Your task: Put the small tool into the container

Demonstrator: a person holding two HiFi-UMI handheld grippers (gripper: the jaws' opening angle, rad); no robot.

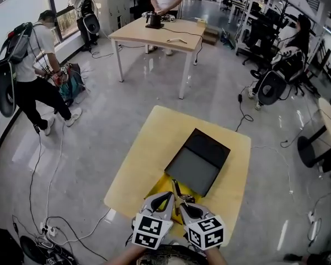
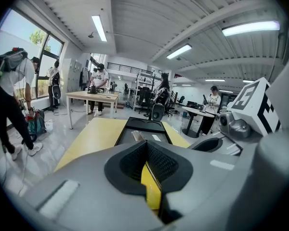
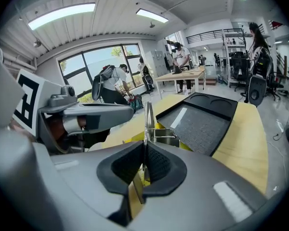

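**Small tool pinched in your right gripper, just short of the open case.**

The small tool (image 1: 179,191) is slim bright metal, with a flat upright blade and a coil spring at its base. The ribbed black pads of your right gripper (image 1: 185,207) are clamped on the blade, over the yellow sheet (image 1: 159,185), just beside the near edge of the container (image 1: 201,162). Your left gripper (image 1: 166,199) sits alongside with its jaws pressed together and nothing visible between them. Carry the tool forward over the case's grey, felt-like tray, lower it until metal meets lining, then release. Keep clear of the hard black rim and of the lid with its round recesses. Smooth steel is likely to pivot in rubber pads, so keep your wrist steady. The table (image 1: 149,148) is pale, matte wood.
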